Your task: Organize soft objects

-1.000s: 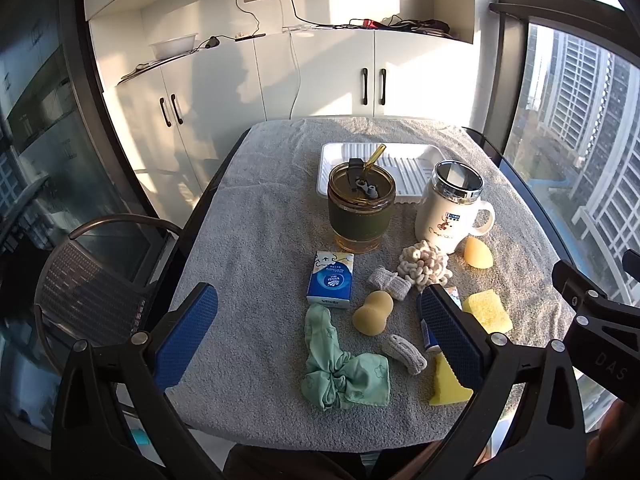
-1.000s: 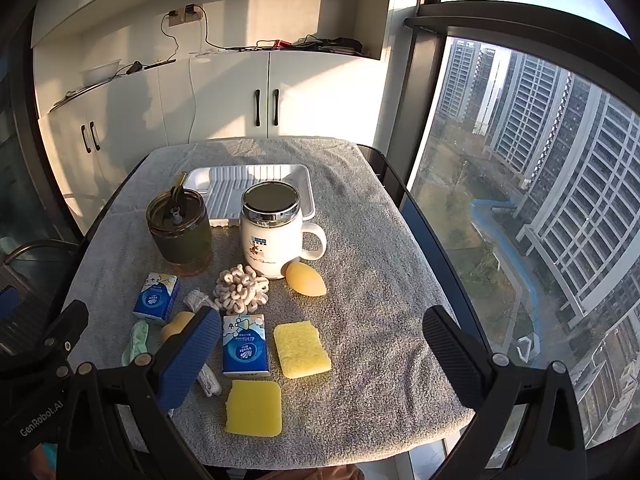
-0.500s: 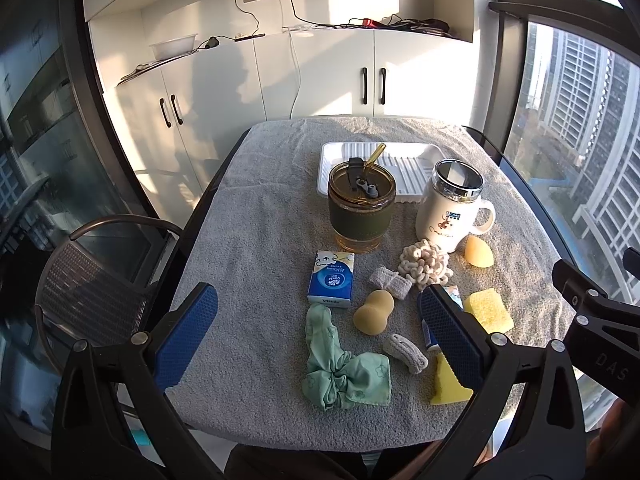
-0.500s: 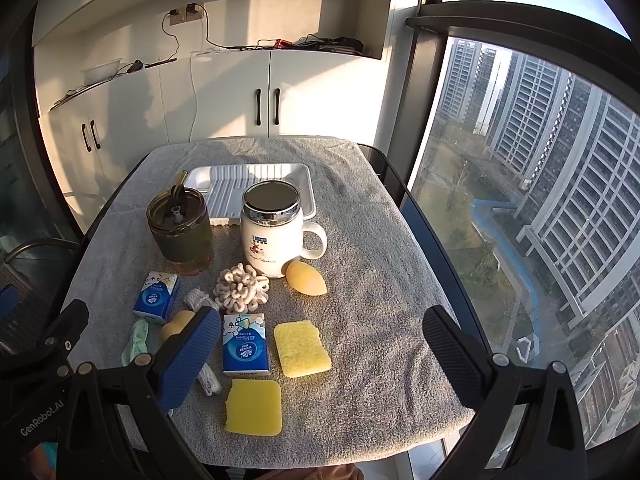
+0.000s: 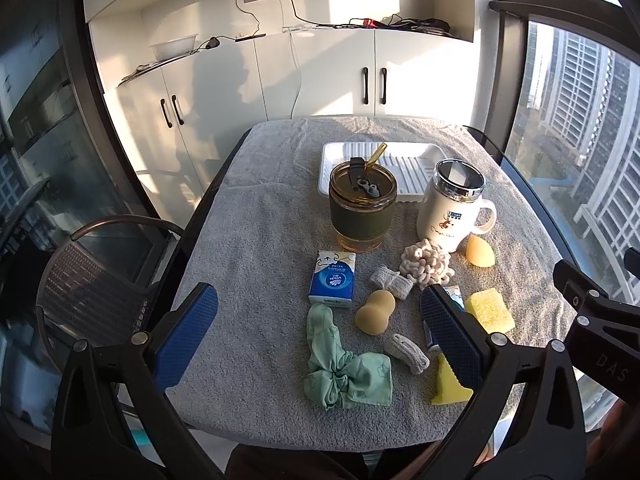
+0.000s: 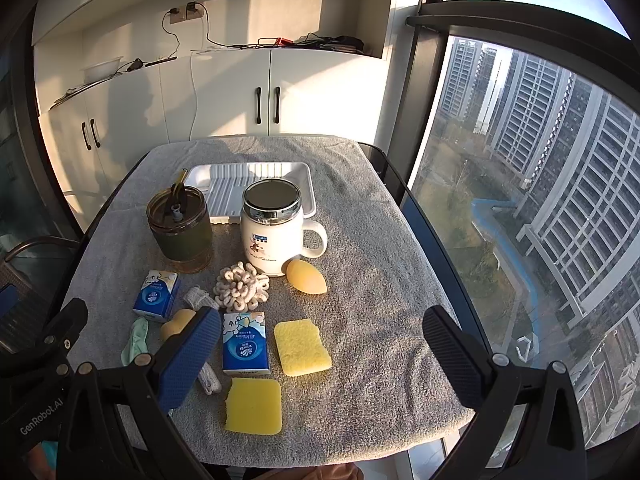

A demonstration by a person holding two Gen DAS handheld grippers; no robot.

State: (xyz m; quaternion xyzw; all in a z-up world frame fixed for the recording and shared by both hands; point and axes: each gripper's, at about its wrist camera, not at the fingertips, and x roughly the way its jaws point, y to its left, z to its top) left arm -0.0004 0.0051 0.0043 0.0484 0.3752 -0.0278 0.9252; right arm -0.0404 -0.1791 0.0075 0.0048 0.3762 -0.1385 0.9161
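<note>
Both grippers are hanging above the near table edge, jaws spread wide and holding nothing: the left gripper (image 5: pixel 316 332) and the right gripper (image 6: pixel 320 352). Soft things are lying on the grey towel (image 6: pixel 380 264): green cloth (image 5: pixel 340 368) at six o'clock, cream scrunchie (image 6: pixel 241 287) centre, yellow sponges (image 6: pixel 302 347) at five. White tray (image 6: pixel 256 188) is sitting at twelve.

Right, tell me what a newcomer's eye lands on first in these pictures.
Probably the two bright yellow sponges at the near edge of the grey towel-covered table, beside a blue tissue pack. Behind them stand a white mug and a dark green tumbler, in front of an empty white tray. The left gripper and right gripper hover open, holding nothing.
</note>
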